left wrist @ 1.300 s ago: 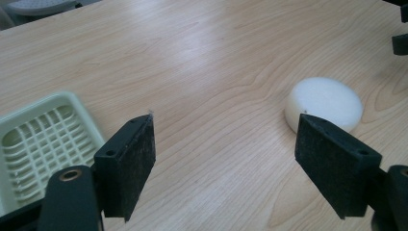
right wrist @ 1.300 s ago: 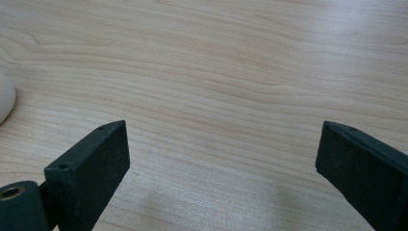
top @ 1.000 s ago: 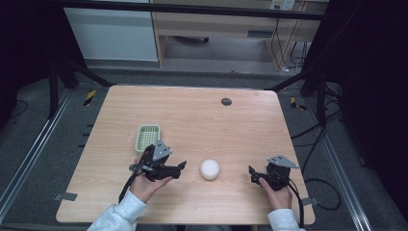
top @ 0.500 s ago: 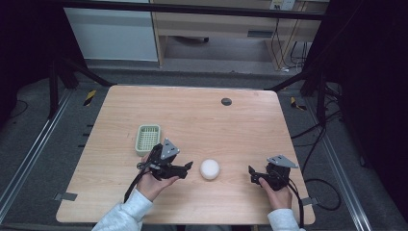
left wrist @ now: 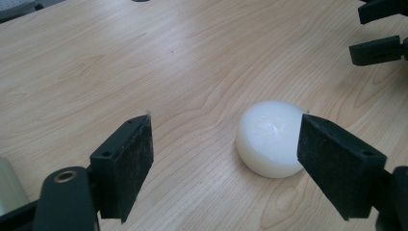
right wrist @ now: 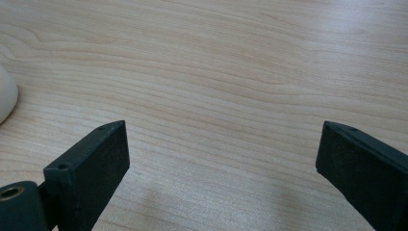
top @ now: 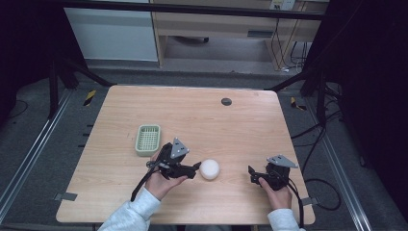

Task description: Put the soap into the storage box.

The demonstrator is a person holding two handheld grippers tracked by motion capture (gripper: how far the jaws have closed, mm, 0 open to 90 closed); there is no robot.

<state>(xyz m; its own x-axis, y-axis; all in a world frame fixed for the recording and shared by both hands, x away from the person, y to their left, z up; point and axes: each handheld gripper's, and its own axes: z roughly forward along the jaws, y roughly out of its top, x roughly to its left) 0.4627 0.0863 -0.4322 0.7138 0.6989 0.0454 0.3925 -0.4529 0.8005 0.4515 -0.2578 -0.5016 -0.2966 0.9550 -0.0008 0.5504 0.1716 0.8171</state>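
A: Containers first. What sits on the tabletop point(top: 240, 120)?

B: One small pale green basket point(top: 147, 139), slatted floor, left of centre and nearer the left edge than the right. Nothing shows inside it, though the high view is too coarse to be sure of the corners.

A: Hidden or cut off?

B: In the left gripper view a pale rounded thing is clipped at the bottom left corner; cannot tell what it is. In the right gripper view the white puck point(right wrist: 6, 101) is cut by the left border, only a sliver showing. A small dark round spot point(top: 226, 101) lies near the far edge, right of centre; too small to name.

A: The puck itself?

B: A white, thick round disc point(top: 210, 169) with softened edges and a faintly grainy, translucent top point(left wrist: 270, 137). It lies flat toward the near edge, about midway between the side edges.

A: Grippers?

B: Left gripper point(top: 194, 169) has jaws spread wide, tips at the puck's left side; in its own view point(left wrist: 226, 159) the right-hand jaw overlaps the puck's edge, contact unclear. Right gripper point(top: 251, 174), jaws apart over bare wood point(right wrist: 221, 159), is near the near right corner, well apart from the puck.
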